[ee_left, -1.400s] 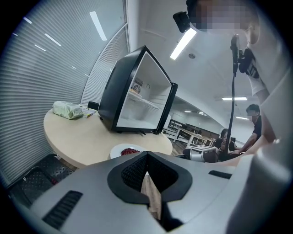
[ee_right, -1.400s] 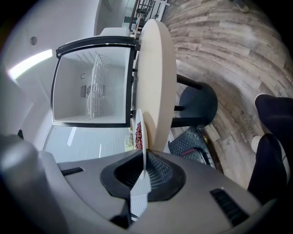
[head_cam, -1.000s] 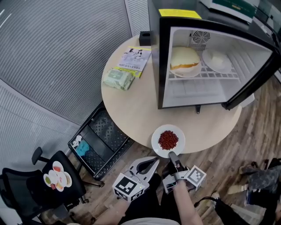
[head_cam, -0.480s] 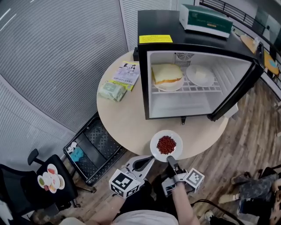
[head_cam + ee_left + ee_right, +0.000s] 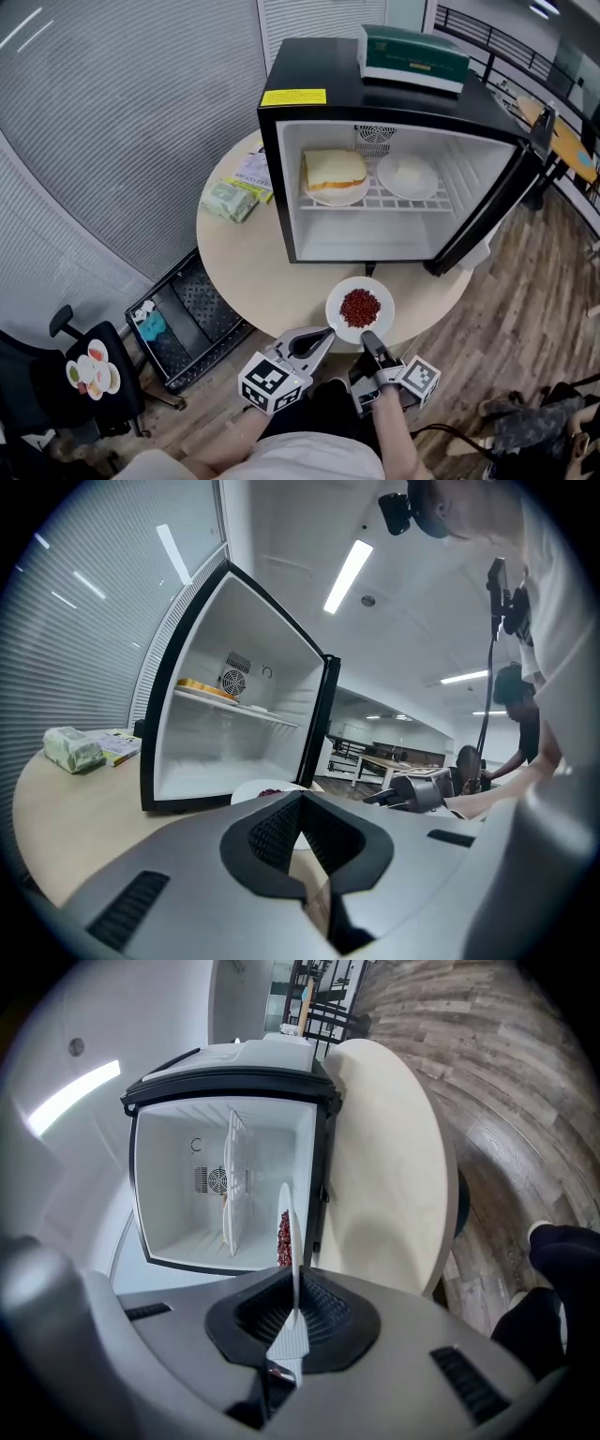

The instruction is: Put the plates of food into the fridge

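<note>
Table (image 5: 244,272) mid-frame: bean plate (image 5: 338,305), rim pinched in R gripper (image 5: 367,337), now nearer open fridge (image 5: 309,70) vs 1 s ago; carry underway, not yet inside. L gripper (image 5: 325,334) jaws together, empty.

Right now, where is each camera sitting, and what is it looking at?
Head view: on the person's head, looking steeply down at the table, open fridge and plate of red food; the left tool, right tool and a forearm show.
Left gripper view: on the left tool, looking level across the table into the fridge; its shut, empty jaws show.
Right gripper view: on the right tool, rolled sideways, facing the fridge; its jaws clamp the plate's rim.
Shared: both gripper views see the fridge and plate.
</note>
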`<state>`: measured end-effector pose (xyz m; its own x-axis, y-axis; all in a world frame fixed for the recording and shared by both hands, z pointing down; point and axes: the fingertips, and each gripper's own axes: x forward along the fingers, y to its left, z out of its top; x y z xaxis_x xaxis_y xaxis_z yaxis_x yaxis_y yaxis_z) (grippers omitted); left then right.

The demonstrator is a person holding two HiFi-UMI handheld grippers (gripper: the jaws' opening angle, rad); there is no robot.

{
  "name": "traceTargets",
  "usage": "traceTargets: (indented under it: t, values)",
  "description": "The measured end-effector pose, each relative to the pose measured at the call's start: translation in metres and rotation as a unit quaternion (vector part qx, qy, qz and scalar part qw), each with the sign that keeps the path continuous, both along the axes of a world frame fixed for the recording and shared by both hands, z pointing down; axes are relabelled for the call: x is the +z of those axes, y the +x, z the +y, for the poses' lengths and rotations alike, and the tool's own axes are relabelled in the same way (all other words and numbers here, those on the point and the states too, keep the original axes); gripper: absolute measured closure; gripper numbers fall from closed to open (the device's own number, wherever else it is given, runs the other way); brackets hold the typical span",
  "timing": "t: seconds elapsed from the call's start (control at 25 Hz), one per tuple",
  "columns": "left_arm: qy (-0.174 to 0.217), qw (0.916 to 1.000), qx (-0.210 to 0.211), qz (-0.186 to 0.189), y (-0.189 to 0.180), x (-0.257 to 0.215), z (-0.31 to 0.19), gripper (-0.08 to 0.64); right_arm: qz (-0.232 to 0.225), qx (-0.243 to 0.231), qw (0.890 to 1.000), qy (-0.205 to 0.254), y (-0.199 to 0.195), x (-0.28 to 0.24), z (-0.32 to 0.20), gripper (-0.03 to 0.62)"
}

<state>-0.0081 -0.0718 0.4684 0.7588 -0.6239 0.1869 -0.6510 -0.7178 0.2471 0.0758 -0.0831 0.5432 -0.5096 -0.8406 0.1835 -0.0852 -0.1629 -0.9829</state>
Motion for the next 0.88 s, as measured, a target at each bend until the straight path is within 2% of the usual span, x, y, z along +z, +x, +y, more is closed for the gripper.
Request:
traceTargets:
  t: [0.2,0.44,0.88]
  values:
    - [-0.001,0.9999,-0.015,0.001,0.018,0.005,-0.012,0.556,-0.001,-0.003,1.000,-0.002,0.025,0.004,-0.012,0.575]
    - [-0.011,0.9993,-0.036,-0.008,0.022,0.013,-0.021,0.555,0.003,-0.001,1.000,-0.004,0.044,0.010,-0.031,0.575]
    - [-0.024,0.9969,-0.073,-0.014,0.021,0.020,-0.051,0.555,0.000,-0.012,1.000,-0.008,0.055,0.015,-0.086,0.575]
